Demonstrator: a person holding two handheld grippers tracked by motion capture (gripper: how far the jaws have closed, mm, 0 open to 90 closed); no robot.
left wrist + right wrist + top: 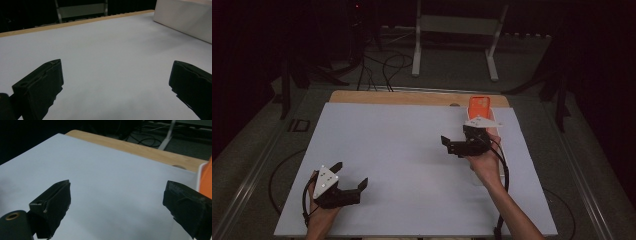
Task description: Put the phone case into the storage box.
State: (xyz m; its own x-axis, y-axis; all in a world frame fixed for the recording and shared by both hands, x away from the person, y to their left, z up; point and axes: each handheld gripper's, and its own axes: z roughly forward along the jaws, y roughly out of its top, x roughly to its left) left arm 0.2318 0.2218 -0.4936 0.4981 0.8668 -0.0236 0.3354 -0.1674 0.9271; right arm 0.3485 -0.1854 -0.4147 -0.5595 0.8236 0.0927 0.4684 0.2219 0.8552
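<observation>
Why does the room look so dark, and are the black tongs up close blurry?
High view: the room behind falls to near black, while the white table sheet is evenly lit and the orange phone case stands out. Left gripper view: the left tongs are soft, with a faint shadow beneath them. Right gripper view: the right tongs are likewise out of focus, the wooden edge sharper.

Matt pale grey sheet (402,165) covers the light wooden tabletop (412,97); smooth orange plastic phone case (479,106); matt black plastic tongs (116,86).
</observation>
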